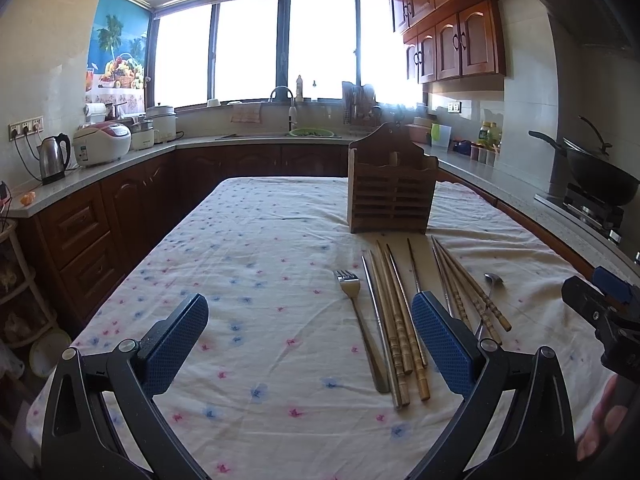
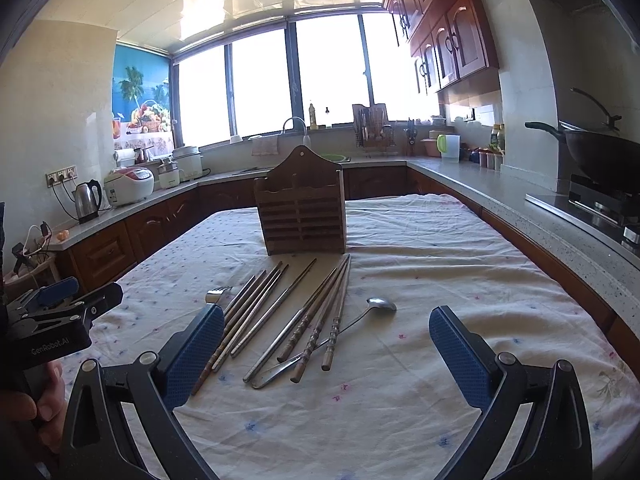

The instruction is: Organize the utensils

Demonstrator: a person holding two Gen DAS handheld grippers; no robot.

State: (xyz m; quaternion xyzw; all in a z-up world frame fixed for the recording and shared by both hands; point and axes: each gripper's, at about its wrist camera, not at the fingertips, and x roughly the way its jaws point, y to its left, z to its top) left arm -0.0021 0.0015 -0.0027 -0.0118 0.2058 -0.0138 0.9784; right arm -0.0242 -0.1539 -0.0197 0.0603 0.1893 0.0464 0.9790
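A wooden utensil holder stands upright on the floral tablecloth. In front of it lie a metal fork, several wooden and metal chopsticks and a metal spoon. My left gripper is open and empty, above the cloth left of the utensils. My right gripper is open and empty, just behind the chopstick handles. Each gripper shows at the edge of the other's view.
Kitchen counters run around the table on the left, far side and right. A kettle and rice cookers stand on the left; a wok sits on the stove at right.
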